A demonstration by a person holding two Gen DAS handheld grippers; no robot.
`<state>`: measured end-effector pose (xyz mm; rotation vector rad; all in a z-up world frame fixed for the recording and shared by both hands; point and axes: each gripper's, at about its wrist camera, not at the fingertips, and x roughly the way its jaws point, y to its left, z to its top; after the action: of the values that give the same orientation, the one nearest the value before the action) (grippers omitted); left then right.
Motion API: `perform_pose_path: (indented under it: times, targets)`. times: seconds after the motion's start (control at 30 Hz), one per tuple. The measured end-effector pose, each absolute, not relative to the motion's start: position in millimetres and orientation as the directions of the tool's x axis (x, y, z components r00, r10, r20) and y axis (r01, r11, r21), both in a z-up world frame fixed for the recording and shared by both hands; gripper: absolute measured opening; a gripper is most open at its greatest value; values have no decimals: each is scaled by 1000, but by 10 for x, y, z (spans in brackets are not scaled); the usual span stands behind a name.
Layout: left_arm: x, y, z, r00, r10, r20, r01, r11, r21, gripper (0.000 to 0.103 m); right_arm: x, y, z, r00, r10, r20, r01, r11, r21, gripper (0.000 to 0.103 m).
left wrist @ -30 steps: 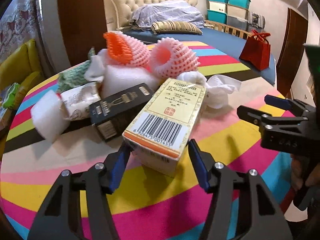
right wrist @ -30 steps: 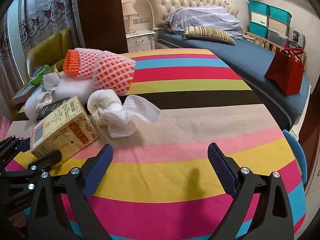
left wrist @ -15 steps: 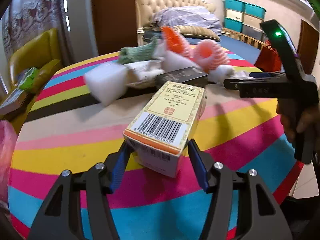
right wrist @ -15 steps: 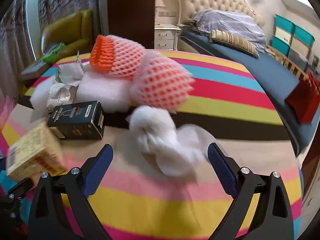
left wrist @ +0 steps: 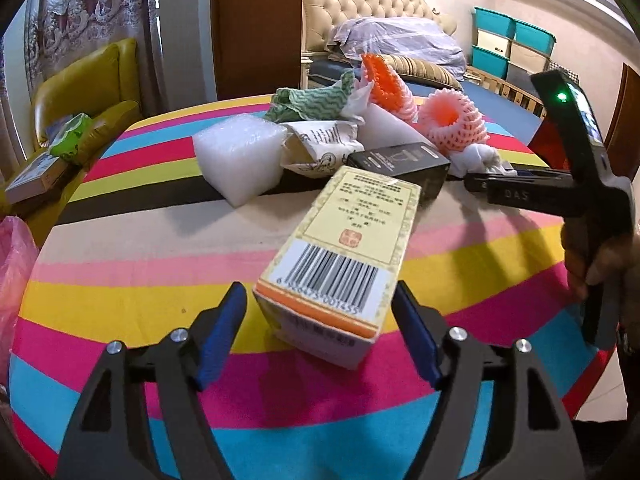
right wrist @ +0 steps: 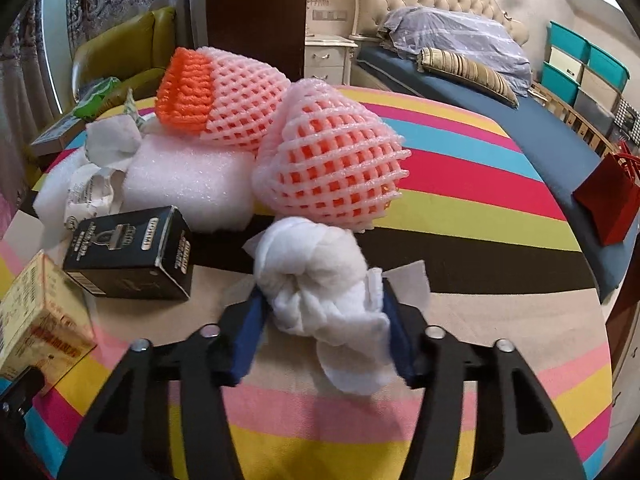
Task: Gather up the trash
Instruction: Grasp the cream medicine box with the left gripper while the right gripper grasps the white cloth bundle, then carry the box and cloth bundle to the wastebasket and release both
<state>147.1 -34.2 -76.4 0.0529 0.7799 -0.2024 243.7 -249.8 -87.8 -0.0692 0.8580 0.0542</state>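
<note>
While most of the trash is still heaped on the striped worktop [left wrist: 120, 240], the job looks barely begun: nothing seen bagged yet, tho a pink bag [left wrist: 12, 272] hangs at the far-left edge, maybe the drop spot.

Left to right, left-cam view: white foam block [left wrist: 240, 160] mid-left; crumpled printed paper [left wrist: 324, 146] w/ a green cloth [left wrist: 308, 104] behind it; black box [left wrist: 404, 162]; two pink foam nets [left wrist: 456, 122] far right of the pile.

Left tool [left wrist: 320, 332]: jaws opening, the yellow box [left wrist: 344, 256] sits between the pads but both blue pads stand clear of its sides, so it's released, not gripped. Box lies near centre on the worktop, long axis running near-to-far, tilted a bit to the right; barcode end faces the tool, far end nearly meets the black box.

Right tool [right wrist: 320, 320]: jaws closing w/ the white tissue wad [right wrist: 316, 280] between them; pads press its sides, so it's grasping the wad. Wad is just near-side of the right net, right of the black box; lumpy, no clear axis, loose flap trailing right.

Left to do, by my read: lift the wad off, regrip the yellow box, then clear nets, foam, paper, cloth, black box.
</note>
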Motion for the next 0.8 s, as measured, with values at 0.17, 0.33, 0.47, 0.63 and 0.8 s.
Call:
perform_pose_path:
  times: [0.17,0.33,0.47,0.63,0.8]
  targets:
    - [1458,-433,-740,715,-154,-682,213,977,2,59,2304,-2521,-810,689,32,-724,-72,997,-25,42]
    - [1308,-388,-661,752,-147,-643,210,978,22,59,2039,-2466,-744,718,50,-694,-89,996,-20,41]
    - [1174,-273,-597,777,-138,-614,193,981,23,59,1812,-2384,-712,731,70,-679,-115,993,-21,41]
    - [1071,-82,-563,788,-114,-605,151,989,10,59,1553,-2229,-655,741,111,-663,-164,986,-18,41]
    - [945,102,-548,796,-84,-599,108,994,4,59,1371,-2005,-619,732,192,-653,-241,970,16,41]
